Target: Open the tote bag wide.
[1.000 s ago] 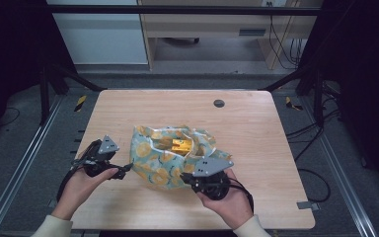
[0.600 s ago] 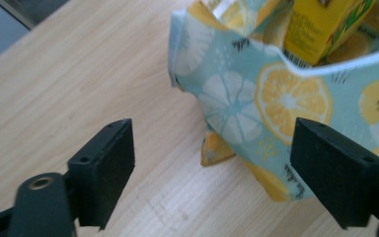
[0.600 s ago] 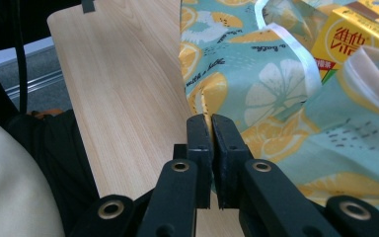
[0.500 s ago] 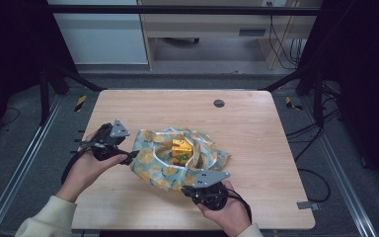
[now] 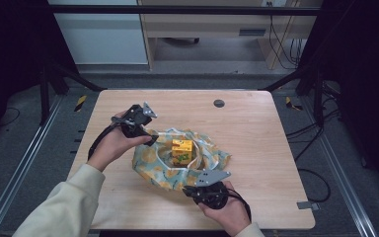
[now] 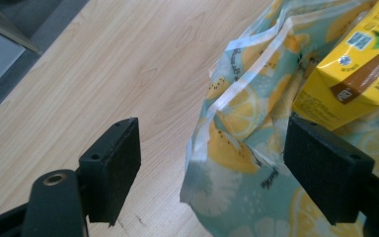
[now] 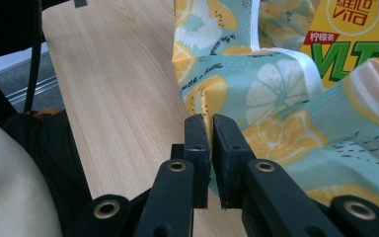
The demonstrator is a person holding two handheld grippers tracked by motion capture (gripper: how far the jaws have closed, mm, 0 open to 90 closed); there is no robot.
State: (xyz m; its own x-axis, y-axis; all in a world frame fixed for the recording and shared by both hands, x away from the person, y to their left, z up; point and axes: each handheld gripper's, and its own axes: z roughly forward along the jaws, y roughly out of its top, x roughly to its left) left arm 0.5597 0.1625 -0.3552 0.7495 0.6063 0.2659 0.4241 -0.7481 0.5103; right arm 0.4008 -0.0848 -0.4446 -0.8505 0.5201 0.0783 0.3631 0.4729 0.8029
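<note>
A light blue cloth bag [image 5: 160, 168] printed with lemon slices lies open in the middle of the wooden table [image 5: 261, 133]. A yellow drink carton [image 5: 182, 151] stands inside it. My left gripper [image 5: 149, 139] is at the bag's far left side and stands open; in the left gripper view the bag's white-trimmed edge [image 6: 237, 94] runs up between the two wide-apart pads [image 6: 113, 168], with the carton [image 6: 350, 64] beyond. My right gripper [image 5: 191, 189] is at the bag's near edge. Its jaws [image 7: 210, 143] are shut on the cloth [image 7: 276, 133], below the carton [image 7: 350, 44].
A small black round disc [image 5: 219, 103] sits near the table's far edge. Bare wood lies to the right of the bag and along the far side. Black frame bars and cables surround the table. A small grey clip [image 5: 306, 205] hangs at the near right edge.
My left gripper has moved away from me and rightward to the bag's far left edge. My right gripper has drawn back toward me with the cloth, and the bag has spread flatter.
</note>
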